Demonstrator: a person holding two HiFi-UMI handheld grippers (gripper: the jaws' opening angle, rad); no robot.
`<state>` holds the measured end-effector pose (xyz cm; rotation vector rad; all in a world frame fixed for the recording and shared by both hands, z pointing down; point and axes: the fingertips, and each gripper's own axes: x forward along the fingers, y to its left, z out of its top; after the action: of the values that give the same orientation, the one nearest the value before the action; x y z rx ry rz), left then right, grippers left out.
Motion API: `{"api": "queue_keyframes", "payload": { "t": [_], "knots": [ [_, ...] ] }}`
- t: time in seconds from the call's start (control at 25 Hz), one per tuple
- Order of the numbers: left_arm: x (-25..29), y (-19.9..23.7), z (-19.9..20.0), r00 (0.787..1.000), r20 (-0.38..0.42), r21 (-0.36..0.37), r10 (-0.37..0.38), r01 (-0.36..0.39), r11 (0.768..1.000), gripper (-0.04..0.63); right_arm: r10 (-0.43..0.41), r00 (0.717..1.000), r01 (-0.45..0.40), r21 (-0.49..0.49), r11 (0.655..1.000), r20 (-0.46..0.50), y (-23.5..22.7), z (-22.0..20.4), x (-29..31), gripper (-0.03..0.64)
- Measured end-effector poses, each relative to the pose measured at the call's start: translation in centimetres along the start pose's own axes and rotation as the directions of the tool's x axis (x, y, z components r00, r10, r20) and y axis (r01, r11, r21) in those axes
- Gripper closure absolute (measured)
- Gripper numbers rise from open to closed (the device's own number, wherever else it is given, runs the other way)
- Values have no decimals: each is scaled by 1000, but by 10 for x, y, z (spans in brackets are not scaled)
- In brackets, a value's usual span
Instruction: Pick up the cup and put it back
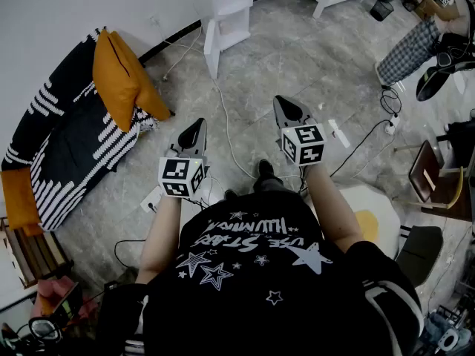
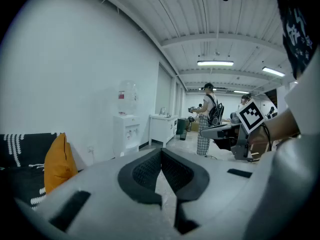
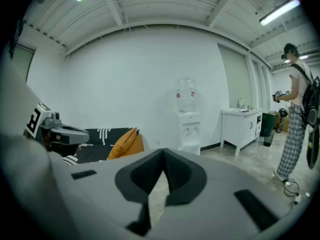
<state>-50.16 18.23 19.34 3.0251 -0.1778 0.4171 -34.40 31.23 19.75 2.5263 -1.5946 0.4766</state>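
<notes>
No cup shows in any view. In the head view the person holds both grippers out over the grey floor. The left gripper (image 1: pixel 198 124) and the right gripper (image 1: pixel 280 101) both point away from the body, jaws closed together with nothing between them. In the left gripper view the left gripper (image 2: pixel 161 152) has its dark pads meeting at the tips, empty, and the right gripper's marker cube (image 2: pixel 250 115) shows at the right. In the right gripper view the right gripper (image 3: pixel 163 152) is likewise closed on nothing, and the left gripper (image 3: pixel 59 132) shows at the left.
A black striped sofa (image 1: pixel 67 147) with an orange cushion (image 1: pixel 119 80) stands at the left wall. A water dispenser (image 3: pixel 189 124) and a white cabinet (image 3: pixel 242 124) stand along the far wall. Cables (image 1: pixel 223 117) trail on the floor. A person in checked trousers (image 1: pixel 412 47) stands at the right.
</notes>
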Motion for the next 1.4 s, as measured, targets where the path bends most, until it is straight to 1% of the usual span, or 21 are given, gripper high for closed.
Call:
{"api": "queue_keyframes", "payload": {
  "t": [0.24,0.36,0.56,0.64,0.8,0.92,1.0,1.04,1.16,1.24,1.4],
  "knots": [
    [-15,0,0,1000,18,-7,-6,6,1000,586,10,1000,-10,-2,1000,12,21,-1,-9,614],
    [-24,-3,-13,1000,4,-22,-17,17,1000,586,5,1000,-5,10,1000,6,28,-8,-15,614],
    [-35,-6,-40,998,-32,-57,-46,44,997,587,-21,999,22,36,999,-37,37,-30,-31,614],
    [-33,-7,-42,998,-30,-51,-63,61,997,586,-41,999,42,44,998,-35,34,-34,-37,614],
    [-26,-7,-31,997,-5,-31,-79,79,996,586,-77,997,74,99,992,20,21,-26,-43,612],
    [-24,-8,-27,997,4,-50,-76,76,996,586,-110,993,104,132,986,41,4,-21,-42,612],
    [-20,-10,-28,997,-6,-58,-74,74,996,586,-119,992,112,142,984,48,-8,-19,-37,611],
    [-17,-12,-29,997,-14,-56,-70,69,996,586,-115,992,106,147,984,51,-15,-18,-33,602],
    [0,-13,-28,998,-33,-48,-44,42,998,586,-64,996,56,140,989,55,-32,-16,-18,506],
    [19,-14,-22,999,-29,-49,-14,13,999,586,-19,998,12,121,993,53,-47,-16,-2,464],
    [73,-17,-9,998,-34,-58,57,-58,997,586,65,997,-69,120,990,42,-95,-13,38,418]
  ]
}}
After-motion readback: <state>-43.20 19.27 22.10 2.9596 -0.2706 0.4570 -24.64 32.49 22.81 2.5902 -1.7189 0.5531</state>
